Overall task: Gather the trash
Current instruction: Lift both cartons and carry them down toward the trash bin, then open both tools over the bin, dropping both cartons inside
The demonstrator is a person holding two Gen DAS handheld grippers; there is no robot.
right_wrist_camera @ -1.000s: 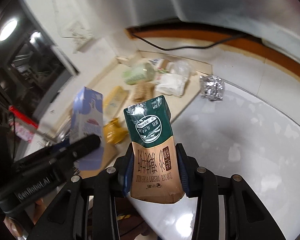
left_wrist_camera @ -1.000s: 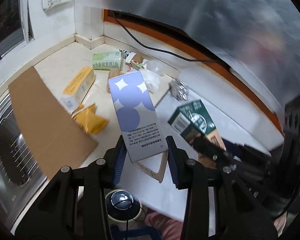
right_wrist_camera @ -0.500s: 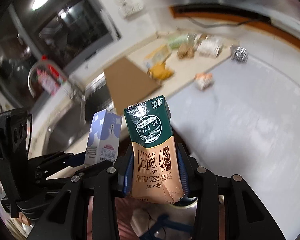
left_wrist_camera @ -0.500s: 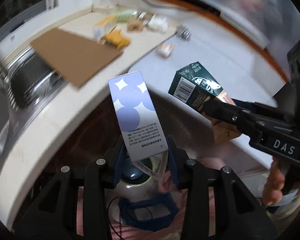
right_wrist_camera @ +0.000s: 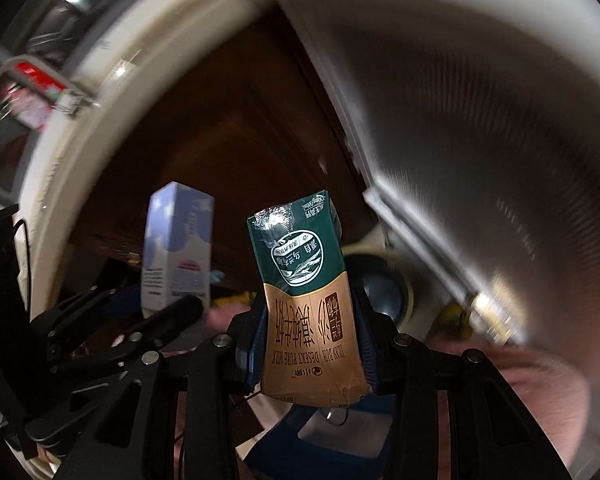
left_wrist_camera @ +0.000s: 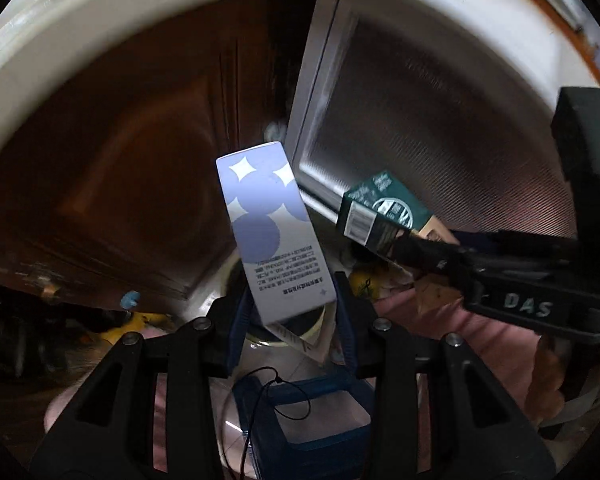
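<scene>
The right gripper (right_wrist_camera: 310, 340) is clamped on a green-and-tan milk carton (right_wrist_camera: 306, 296), its print upside down and its bottom corner creased. The left gripper (left_wrist_camera: 290, 312) pinches a white box (left_wrist_camera: 270, 232) with lilac circles and stars. Both hang below the counter edge (left_wrist_camera: 60, 36), before the dark wooden cabinet door (left_wrist_camera: 140, 152).

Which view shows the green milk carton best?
The right wrist view. The green milk carton fills the centre there, label readable, clamped in the right gripper. The left wrist view shows only its dark top end at the right, seen edge-on and partly hidden by that gripper's finger.
</scene>
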